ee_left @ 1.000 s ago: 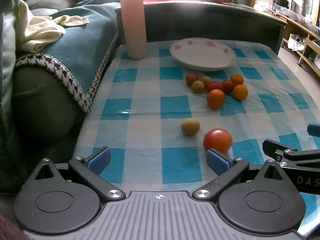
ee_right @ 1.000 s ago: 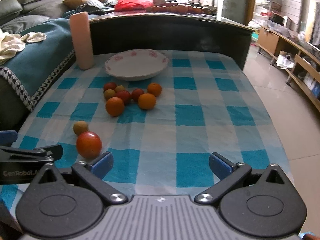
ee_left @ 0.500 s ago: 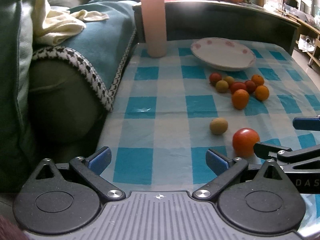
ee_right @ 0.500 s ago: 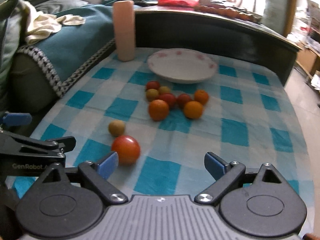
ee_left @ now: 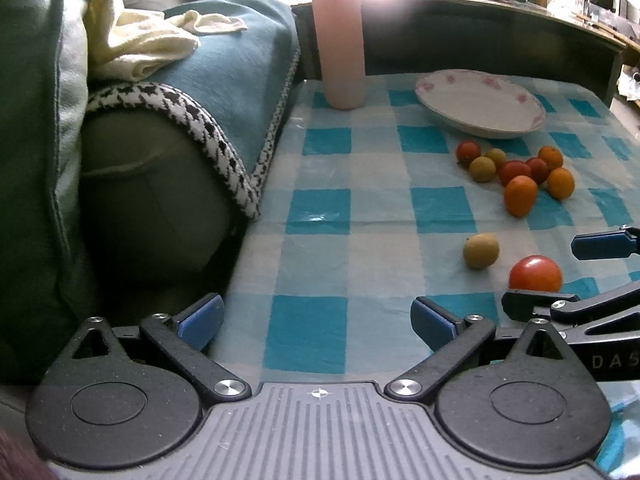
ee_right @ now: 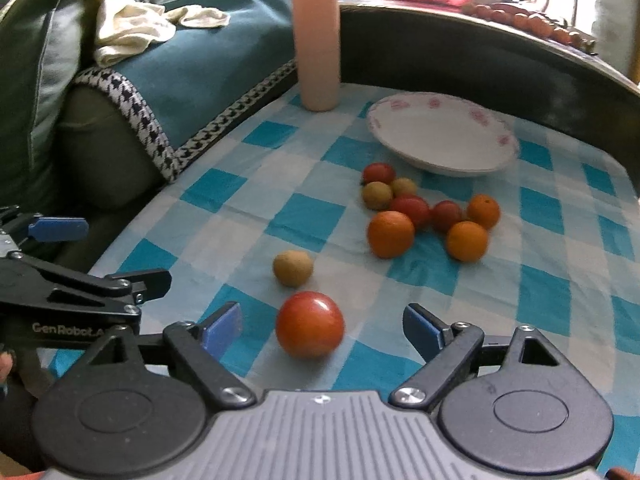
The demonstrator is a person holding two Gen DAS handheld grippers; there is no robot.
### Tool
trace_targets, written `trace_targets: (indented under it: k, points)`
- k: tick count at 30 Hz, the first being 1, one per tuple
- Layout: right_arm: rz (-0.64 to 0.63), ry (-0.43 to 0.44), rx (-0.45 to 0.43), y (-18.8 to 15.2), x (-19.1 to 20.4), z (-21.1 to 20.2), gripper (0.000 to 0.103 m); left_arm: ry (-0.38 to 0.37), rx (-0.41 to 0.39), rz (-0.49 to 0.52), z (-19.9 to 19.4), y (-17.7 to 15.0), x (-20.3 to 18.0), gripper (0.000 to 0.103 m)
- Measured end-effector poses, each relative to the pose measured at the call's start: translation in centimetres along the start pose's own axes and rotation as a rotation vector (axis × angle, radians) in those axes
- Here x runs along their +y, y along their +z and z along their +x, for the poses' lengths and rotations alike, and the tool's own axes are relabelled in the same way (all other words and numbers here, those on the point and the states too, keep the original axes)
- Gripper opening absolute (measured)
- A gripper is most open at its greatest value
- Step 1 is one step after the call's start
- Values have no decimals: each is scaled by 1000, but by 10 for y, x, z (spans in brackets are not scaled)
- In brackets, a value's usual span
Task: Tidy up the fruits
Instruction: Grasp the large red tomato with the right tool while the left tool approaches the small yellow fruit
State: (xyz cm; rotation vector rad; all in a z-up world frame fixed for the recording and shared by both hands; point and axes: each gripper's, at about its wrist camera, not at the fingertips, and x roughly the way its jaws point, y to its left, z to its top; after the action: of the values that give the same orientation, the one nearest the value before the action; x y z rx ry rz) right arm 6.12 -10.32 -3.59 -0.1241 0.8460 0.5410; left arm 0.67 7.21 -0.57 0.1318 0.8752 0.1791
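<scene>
A big red tomato [ee_right: 310, 324] lies on the blue checked cloth between the open fingers of my right gripper [ee_right: 322, 326]; it also shows in the left wrist view [ee_left: 535, 274]. A small tan fruit [ee_right: 293, 268] lies just beyond it. Farther on is a cluster of oranges [ee_right: 391, 234], small tomatoes [ee_right: 412, 209] and tan fruits [ee_right: 377, 195]. A white plate [ee_right: 442, 136] with pink flowers stands empty behind them. My left gripper [ee_left: 318, 318] is open and empty at the table's left front, left of the tomato.
A tall pink cylinder [ee_right: 317, 46] stands at the far left of the table. A sofa arm with a teal blanket [ee_left: 224, 76] borders the left edge. A dark curved rail [ee_right: 480, 52] runs behind the table.
My right gripper has swung left and forward so the big tomato now sits between its fingers. My left gripper has turned further left toward the sofa.
</scene>
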Motion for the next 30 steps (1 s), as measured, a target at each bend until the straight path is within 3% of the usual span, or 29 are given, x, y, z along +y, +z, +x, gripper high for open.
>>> trace_targets:
  k: [5,7,12,16,24,30]
  points:
    - [-4,21,21,2,2,10,93,-21,2,0,1,1,-1,103]
    - [21,36,46,2,-3,14,79,-23,-2,15,1,2,-5,103]
    - [25,44,81,0,-4,26,72,-32,-25,60,-2,4,-16,102]
    - [12,38,91,-1,-2,33,57,-71,-34,63,-2,7,-19,102]
    - [71,9,97,-5,-21,19,56,-194,-42,226,7,19,-63,91]
    - [146,-57,72,-5,-49,-3,56,-233,-3,241,29,25,-80,79]
